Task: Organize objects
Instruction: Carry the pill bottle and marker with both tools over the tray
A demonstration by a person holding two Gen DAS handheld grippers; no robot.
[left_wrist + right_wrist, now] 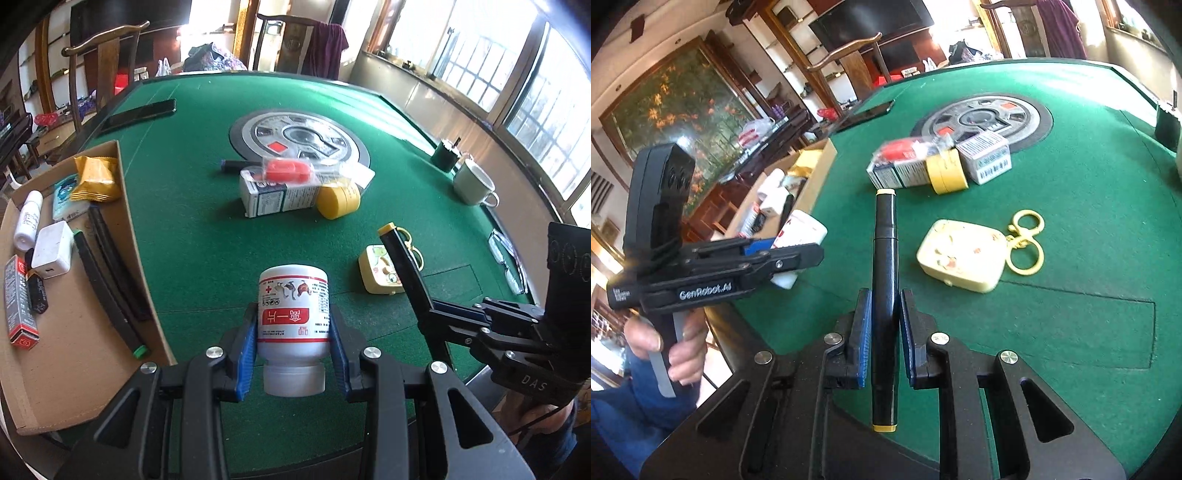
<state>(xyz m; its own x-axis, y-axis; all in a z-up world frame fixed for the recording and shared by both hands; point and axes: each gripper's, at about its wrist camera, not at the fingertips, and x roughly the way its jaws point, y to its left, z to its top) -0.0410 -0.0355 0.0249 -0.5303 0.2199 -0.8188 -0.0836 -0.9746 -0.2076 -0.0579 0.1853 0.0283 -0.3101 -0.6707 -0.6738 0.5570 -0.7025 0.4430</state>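
My left gripper [293, 325] is shut on a white pill bottle [293, 310] with a red label, held above the green table [207, 236], its cap toward the camera. My right gripper [884, 325] is shut on a black marker [884, 288] with yellow ends, held along the fingers. The marker [404, 266] and right gripper show at the right of the left wrist view. The left gripper [798, 254] with the bottle [801, 236] shows at the left of the right wrist view. A cardboard box [85, 325] at the left holds several items.
A pile sits mid-table: a carton [273, 197], a yellow round case [338, 199], a red object in plastic [290, 171]. A pale yellow keychain case [378, 275] lies nearby. A mug [472, 182], glasses [508, 258], a phone [138, 114] and the round centre panel [299, 134] are further off.
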